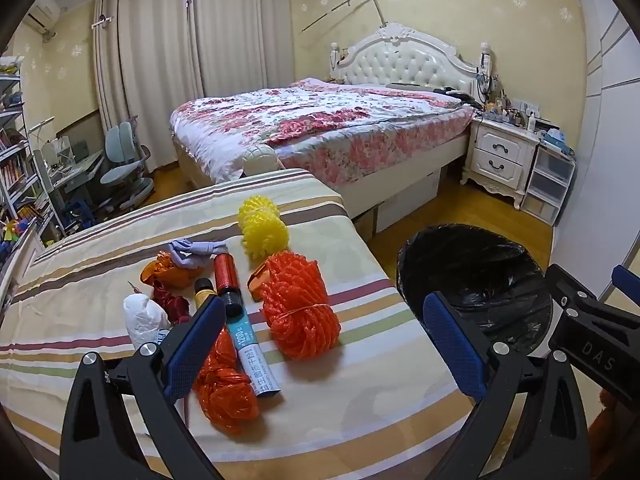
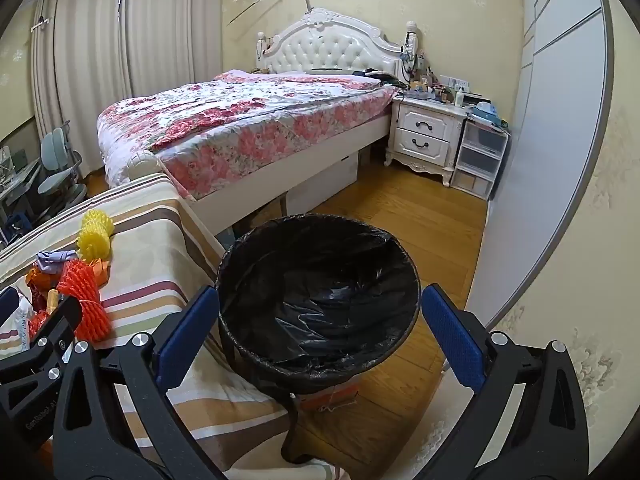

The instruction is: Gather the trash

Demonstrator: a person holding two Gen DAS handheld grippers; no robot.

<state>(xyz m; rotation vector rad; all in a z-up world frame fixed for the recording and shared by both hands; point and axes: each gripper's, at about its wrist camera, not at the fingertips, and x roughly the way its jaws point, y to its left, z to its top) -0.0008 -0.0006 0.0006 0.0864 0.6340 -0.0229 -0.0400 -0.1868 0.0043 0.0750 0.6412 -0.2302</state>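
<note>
Trash lies on a striped cloth surface: an orange foam net, a yellow foam net, a long wrapper tube, an orange plastic bag, a purple cloth scrap, a white crumpled bag. My left gripper is open and empty, hovering over the wrapper and orange net. A black-lined trash bin stands right of the surface, also in the left wrist view. My right gripper is open and empty above the bin's near rim.
A floral bed stands behind, with a white nightstand and plastic drawers to its right. A wardrobe wall lines the right side. A desk chair and shelves are at the far left.
</note>
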